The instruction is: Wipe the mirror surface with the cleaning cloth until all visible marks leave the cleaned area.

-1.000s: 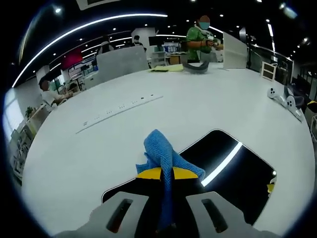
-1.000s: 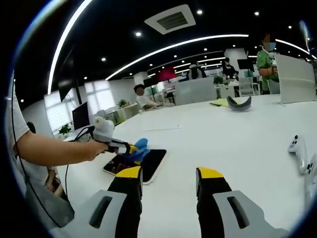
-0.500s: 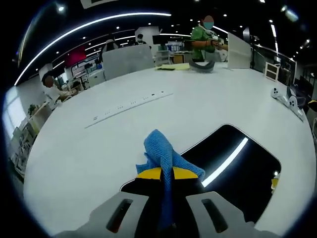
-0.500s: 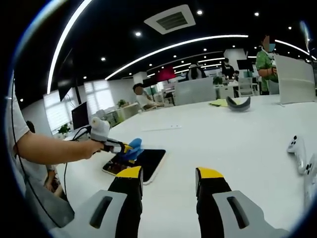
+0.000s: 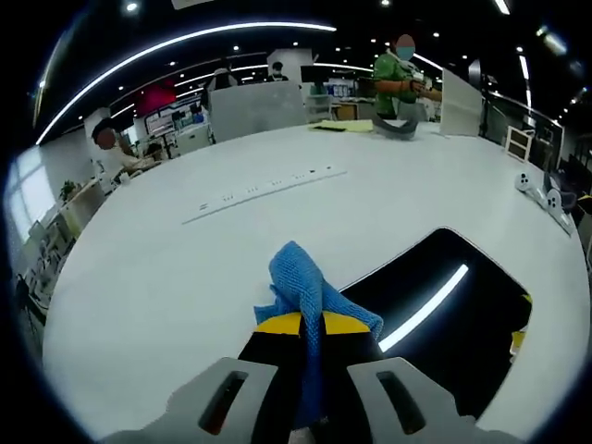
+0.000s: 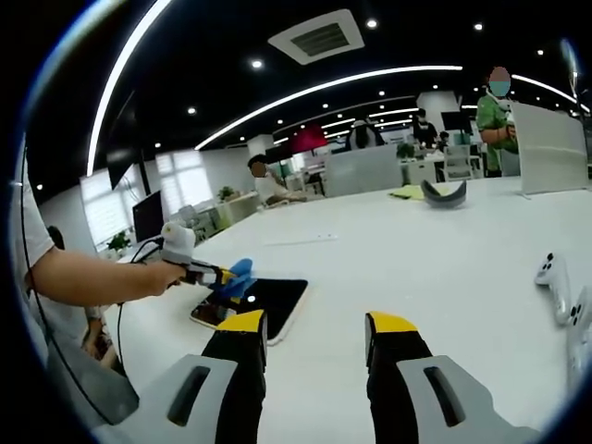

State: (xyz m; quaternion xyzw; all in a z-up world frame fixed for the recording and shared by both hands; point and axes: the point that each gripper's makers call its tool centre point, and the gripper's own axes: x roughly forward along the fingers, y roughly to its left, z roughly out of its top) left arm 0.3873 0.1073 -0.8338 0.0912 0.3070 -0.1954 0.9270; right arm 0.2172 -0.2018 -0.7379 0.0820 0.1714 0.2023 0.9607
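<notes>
A blue cleaning cloth (image 5: 310,294) sticks up between the yellow-tipped jaws of my left gripper (image 5: 313,326), which is shut on it. The cloth sits at the near left edge of a flat dark mirror (image 5: 442,314) lying on the white table; a ceiling light strip reflects across it. In the right gripper view the same mirror (image 6: 268,302) lies to the left, with the left gripper (image 6: 227,277) and its cloth (image 6: 236,273) held over its left end by a person's hand. My right gripper (image 6: 314,328) stands open above the bare table, well right of the mirror.
The white table (image 5: 277,213) stretches far back with a thin strip of marks (image 5: 268,185). White controllers (image 6: 564,287) lie at the right edge. A grey headset (image 6: 444,192) and a white divider panel (image 6: 550,148) stand at the far side; people sit and stand beyond.
The left gripper with the cloth has slid leftward along the mirror toward its left end. The right gripper has stayed put.
</notes>
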